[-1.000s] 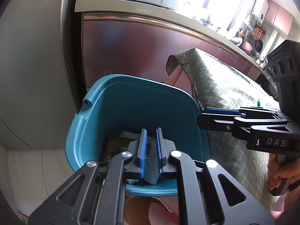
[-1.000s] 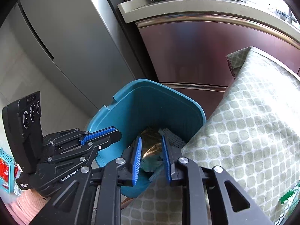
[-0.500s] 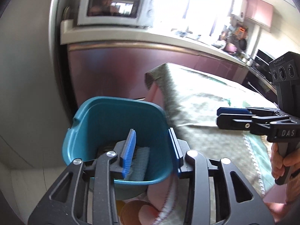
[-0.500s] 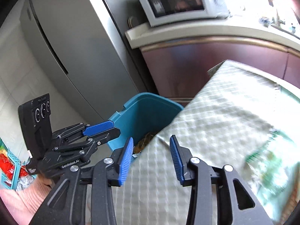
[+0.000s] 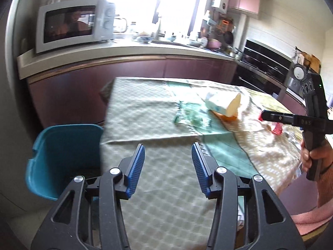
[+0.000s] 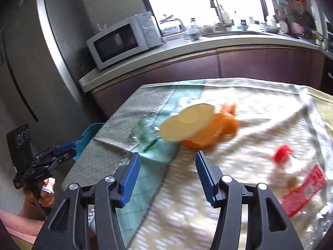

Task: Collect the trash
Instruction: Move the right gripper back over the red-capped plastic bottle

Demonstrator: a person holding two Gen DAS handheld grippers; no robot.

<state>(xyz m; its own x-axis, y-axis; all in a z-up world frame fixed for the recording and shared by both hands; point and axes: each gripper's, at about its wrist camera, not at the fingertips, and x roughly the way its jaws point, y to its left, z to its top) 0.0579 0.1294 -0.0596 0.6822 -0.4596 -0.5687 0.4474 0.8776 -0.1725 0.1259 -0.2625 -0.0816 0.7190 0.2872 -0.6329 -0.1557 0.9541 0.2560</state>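
Observation:
My left gripper (image 5: 168, 152) hovers over the near end of the table's checked cloth (image 5: 145, 112); its jaws are opening with nothing between them. Over the middle of the cloth, my right gripper (image 6: 167, 160) has its jaws opening too, also with nothing between them. Ahead of it a paper cup (image 6: 187, 125) lies on its side against an orange piece (image 6: 216, 133). A clear bottle with a red cap (image 6: 282, 153) and a red label lies to the right. A green-printed wrapper (image 5: 191, 116) lies left of the cup (image 5: 222, 104). The blue bin (image 5: 62, 156) stands on the floor at the table's left end.
A microwave (image 5: 70, 25) sits on the counter (image 5: 124, 50) behind the table, beside a grey fridge (image 6: 31, 62). Dark ovens (image 5: 266, 62) line the right wall. A person's hand (image 5: 314, 156) holds the right gripper's handle at the table's right edge.
Both grippers rose from the bin and swung right over the table. Their jaws, shut on trash inside the bin a second ago, have opened with nothing in them.

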